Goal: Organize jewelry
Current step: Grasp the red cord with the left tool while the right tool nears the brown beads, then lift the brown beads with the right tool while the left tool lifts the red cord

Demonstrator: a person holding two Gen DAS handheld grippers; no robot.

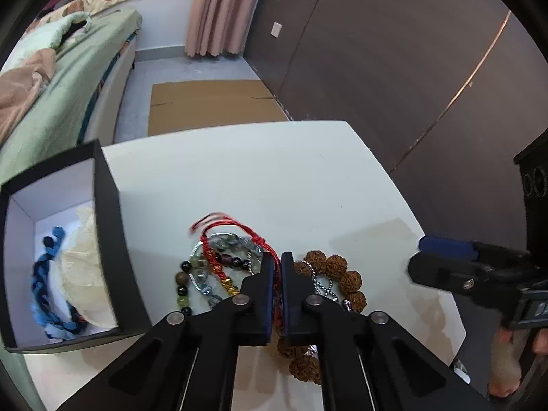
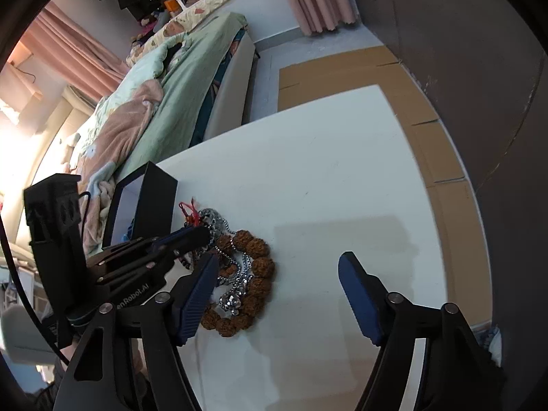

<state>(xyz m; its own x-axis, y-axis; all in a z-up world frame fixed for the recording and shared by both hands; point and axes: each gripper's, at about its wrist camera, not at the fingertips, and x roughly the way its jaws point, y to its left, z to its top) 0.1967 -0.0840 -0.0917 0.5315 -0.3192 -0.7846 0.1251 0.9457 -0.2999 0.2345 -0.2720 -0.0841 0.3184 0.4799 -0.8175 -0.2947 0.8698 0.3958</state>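
Note:
My left gripper (image 1: pixel 279 267) is shut on a red braided cord bracelet (image 1: pixel 239 239) over a pile of jewelry on the white table (image 1: pixel 274 178). The pile holds a brown seed-bead bracelet (image 1: pixel 346 274), a silver chain (image 1: pixel 323 284), a clear bangle (image 1: pixel 202 267) and a dark mixed-bead bracelet (image 1: pixel 181 284). A black box (image 1: pixel 106 219) at the left holds a blue bracelet (image 1: pixel 41 281) and a cream cloth (image 1: pixel 85 267). My right gripper (image 2: pixel 277 274) is open and empty, just right of the brown bracelet (image 2: pixel 257 274). The left gripper (image 2: pixel 191 236) shows there too.
A bed (image 1: pixel 68 78) with green bedding stands beyond the table's left side. Flattened cardboard (image 1: pixel 212 102) lies on the floor behind the table. A dark wall (image 1: pixel 394 51) runs along the right. The table's far edge and right edge are near.

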